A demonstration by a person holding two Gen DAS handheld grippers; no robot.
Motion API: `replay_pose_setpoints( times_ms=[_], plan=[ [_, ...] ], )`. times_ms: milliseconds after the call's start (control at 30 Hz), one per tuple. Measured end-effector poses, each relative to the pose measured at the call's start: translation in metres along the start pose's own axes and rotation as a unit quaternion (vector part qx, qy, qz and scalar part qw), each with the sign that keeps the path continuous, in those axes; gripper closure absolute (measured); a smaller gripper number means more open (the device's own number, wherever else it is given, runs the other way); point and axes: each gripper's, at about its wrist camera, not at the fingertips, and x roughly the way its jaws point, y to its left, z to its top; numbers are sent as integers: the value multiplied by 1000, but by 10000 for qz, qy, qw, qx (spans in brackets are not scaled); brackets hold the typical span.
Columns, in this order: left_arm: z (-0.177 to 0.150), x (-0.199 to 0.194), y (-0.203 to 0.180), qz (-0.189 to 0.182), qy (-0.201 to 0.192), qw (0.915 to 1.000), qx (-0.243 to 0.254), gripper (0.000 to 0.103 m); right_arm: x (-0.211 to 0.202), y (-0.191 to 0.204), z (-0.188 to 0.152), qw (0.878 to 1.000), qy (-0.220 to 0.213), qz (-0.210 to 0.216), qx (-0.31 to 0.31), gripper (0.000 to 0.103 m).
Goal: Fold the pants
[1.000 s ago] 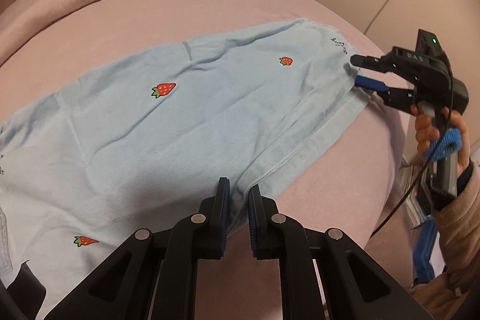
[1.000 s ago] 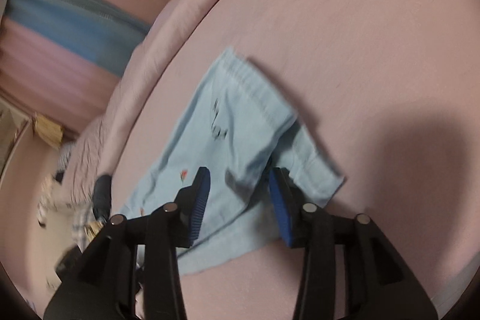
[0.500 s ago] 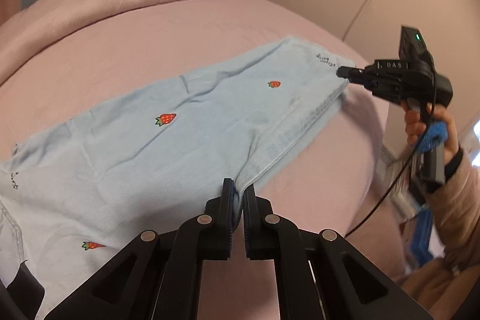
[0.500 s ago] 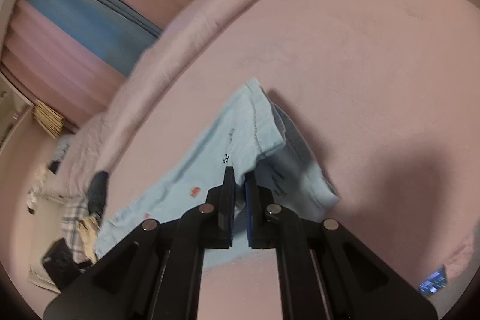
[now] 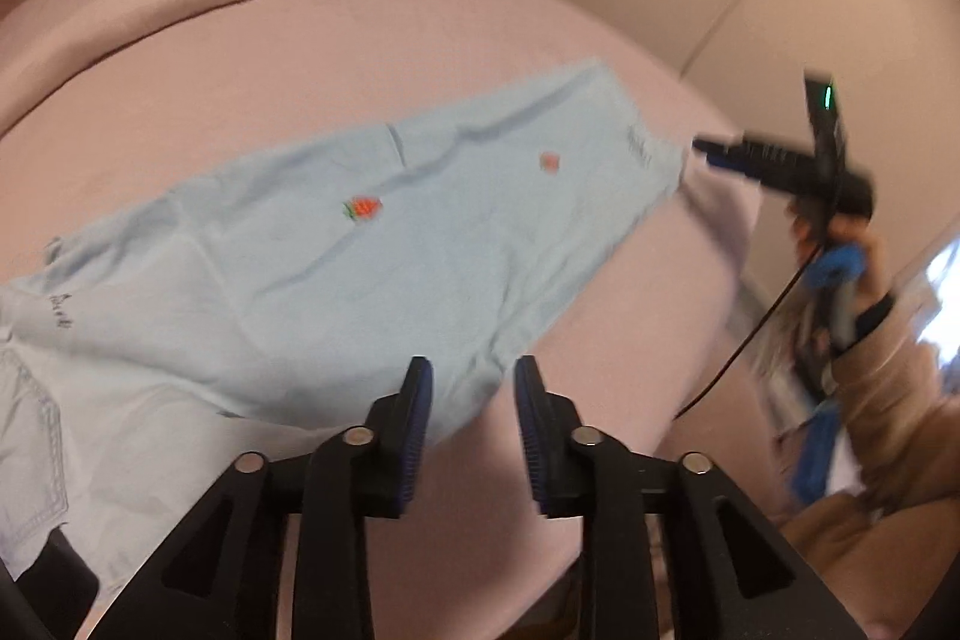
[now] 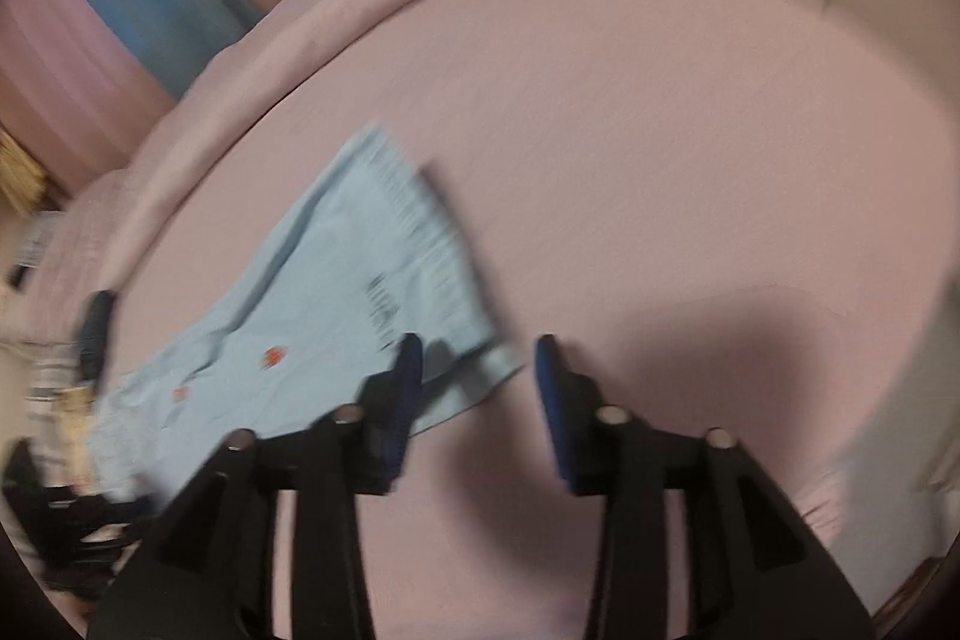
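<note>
Pants (image 5: 372, 244) of soft pale-blue cotton lie flat; each hand-held gripper (image 5: 471, 400) (image 6: 477, 382) is opening, released.

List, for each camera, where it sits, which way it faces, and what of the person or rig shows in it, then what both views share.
Left wrist: sits on the left claw, looking down along its fingers at the pale blue pants on the pink bed; its jaws are opening, pads clear of the cloth. The right claw, its hand and a sleeve show.
Right wrist: sits on the right claw, looking down at the pants' hem end; its jaws are opening, nothing gripped.
Shared: the strawberry-print pants and the bed.
</note>
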Motion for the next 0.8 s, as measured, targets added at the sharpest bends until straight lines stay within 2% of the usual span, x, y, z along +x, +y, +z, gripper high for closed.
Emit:
replay_pose_setpoints(
  times_ms=[33, 67, 133, 200, 267, 333, 400, 433, 467, 500, 567, 633, 667, 700, 767, 800],
  plan=[
    [6, -4, 6, -1, -154, 9998, -142, 58, -6, 2, 3, 9997, -175, -138, -128, 61],
    [13, -8, 15, 79, -338, 9989, -317, 53, -9, 9, 7, 9989, -318, -94, -345, 61],
    [28, -4, 28, 176, -549, 9961, -667, 53, -4, 26, 12, 9968, -305, 223, -709, 61],
    [45, 10, 40, 17, -660, 9925, -1031, 53, 9, 55, 16, 9914, -213, 529, -1176, 64],
    [62, 37, 47, 145, -611, 9910, -1185, 53, 31, 88, 18, 9828, -128, 922, -1593, 65],
    [67, 60, 55, 306, -418, 9890, -1383, 53, 53, 104, 20, 9787, 107, 1140, -1704, 68],
    [67, 88, 72, 687, -118, 9836, -1665, 53, 89, 106, 22, 9807, 510, 945, -1635, 68],
    [63, 97, 83, 648, -37, 9804, -1863, 54, 100, 103, 20, 9815, 678, 805, -1600, 69],
    [60, 91, 86, 487, -268, 9792, -1952, 54, 115, 95, 19, 9820, 876, 774, -1482, 80],
    [61, 88, 87, 397, -244, 9797, -1951, 54, 112, 86, 21, 9824, 803, 953, -1393, 82],
    [61, 85, 88, 428, -104, 9824, -1817, 54, 94, 71, 30, 9802, 893, 1276, -1223, 76],
    [62, 81, 84, 591, -12, 9845, -1651, 54, 76, 57, 40, 9796, 583, 1542, -1152, 71],
    [63, 79, 81, 642, 3, 9853, -1582, 54, 66, 46, 50, 9821, 320, 1491, -1104, 67],
    [62, 77, 77, 634, -3, 9860, -1543, 54, 59, 34, 61, 9858, 74, 1332, -1017, 57],
    [65, 77, 68, 430, -28, 9872, -1539, 54, 61, 15, 76, 9896, -106, 1201, -788, 51],
    [66, 78, 63, 318, -30, 9877, -1534, 54, 66, 11, 83, 9897, -53, 1249, -703, 51]
  ],
)
